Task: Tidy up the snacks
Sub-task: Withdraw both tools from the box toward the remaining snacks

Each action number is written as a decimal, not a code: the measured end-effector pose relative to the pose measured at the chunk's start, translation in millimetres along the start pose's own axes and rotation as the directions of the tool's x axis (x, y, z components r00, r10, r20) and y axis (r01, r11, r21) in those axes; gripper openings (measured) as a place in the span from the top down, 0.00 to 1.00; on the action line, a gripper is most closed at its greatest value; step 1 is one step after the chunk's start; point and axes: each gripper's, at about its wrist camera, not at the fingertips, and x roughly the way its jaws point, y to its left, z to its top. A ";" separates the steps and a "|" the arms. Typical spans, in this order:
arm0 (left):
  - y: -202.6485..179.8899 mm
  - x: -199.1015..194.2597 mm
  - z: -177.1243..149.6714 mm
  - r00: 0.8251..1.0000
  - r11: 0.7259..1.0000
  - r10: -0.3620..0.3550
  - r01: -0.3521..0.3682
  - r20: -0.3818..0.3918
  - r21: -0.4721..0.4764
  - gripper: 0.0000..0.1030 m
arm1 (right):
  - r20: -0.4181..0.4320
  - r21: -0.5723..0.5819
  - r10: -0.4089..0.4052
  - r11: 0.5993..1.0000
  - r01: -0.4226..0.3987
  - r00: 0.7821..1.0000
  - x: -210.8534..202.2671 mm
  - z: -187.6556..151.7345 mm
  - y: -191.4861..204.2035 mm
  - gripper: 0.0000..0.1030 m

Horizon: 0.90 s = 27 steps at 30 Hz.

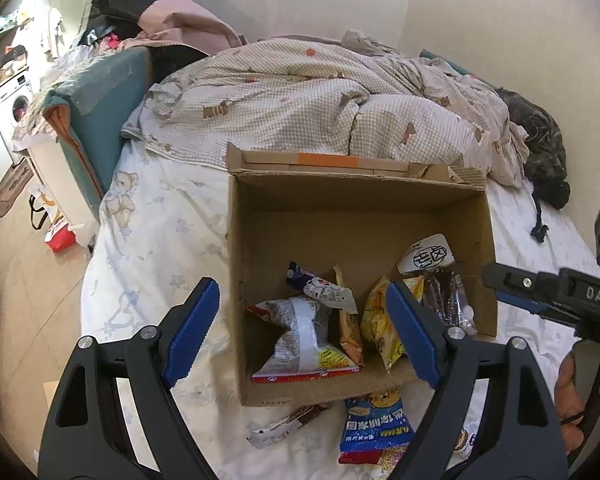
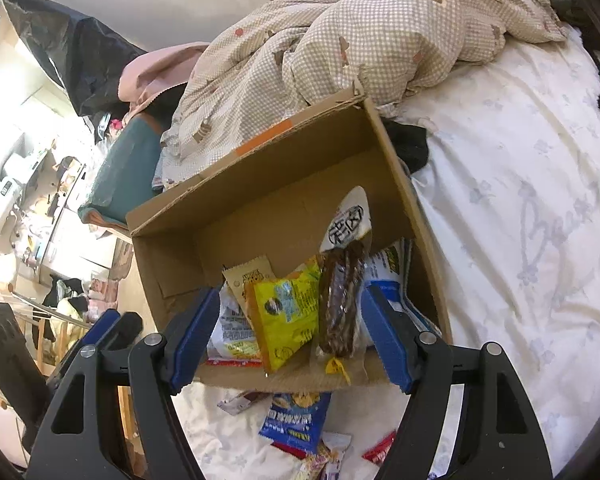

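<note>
An open cardboard box [image 1: 356,200] [image 2: 260,204] stands on the white bed sheet. Inside lie several snack packets: a white and red one [image 1: 304,336], a yellow one [image 1: 376,320] [image 2: 288,312], a brown one [image 1: 448,300] [image 2: 340,304], and a white one with a round black mark [image 1: 428,256]. A blue packet [image 1: 374,424] [image 2: 296,420] and a torn wrapper [image 1: 284,424] lie on the sheet in front of the box. My left gripper [image 1: 302,292] hovers open over the box's near side, holding nothing. My right gripper [image 2: 291,292] hangs open above the yellow and brown packets, also holding nothing.
A rumpled checked duvet [image 1: 300,96] is heaped behind the box. A dark mottled bundle [image 1: 540,136] lies by the wall at the right. A teal cushioned end [image 1: 104,112] borders the bed on the left, with floor and a red box [image 1: 60,236] below. A hand [image 1: 568,400] holds the right gripper.
</note>
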 end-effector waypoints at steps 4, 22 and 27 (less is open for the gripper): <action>0.8 -15.4 -1.7 1.000 1.000 0.013 -0.014 0.025 0.016 0.20 | 0.010 -0.011 -0.009 1.000 0.009 1.000 -13.8 -9.1 1.5 0.26; 8.5 -72.1 -41.0 0.998 1.000 0.015 -0.016 0.060 0.007 0.16 | 0.023 0.008 -0.068 0.998 0.067 0.997 -60.0 -66.3 -9.7 0.26; 9.8 -84.3 -53.7 0.998 1.000 0.019 -0.020 0.068 0.011 0.14 | 0.013 0.012 -0.088 0.996 0.087 0.996 -64.4 -77.5 -14.4 0.26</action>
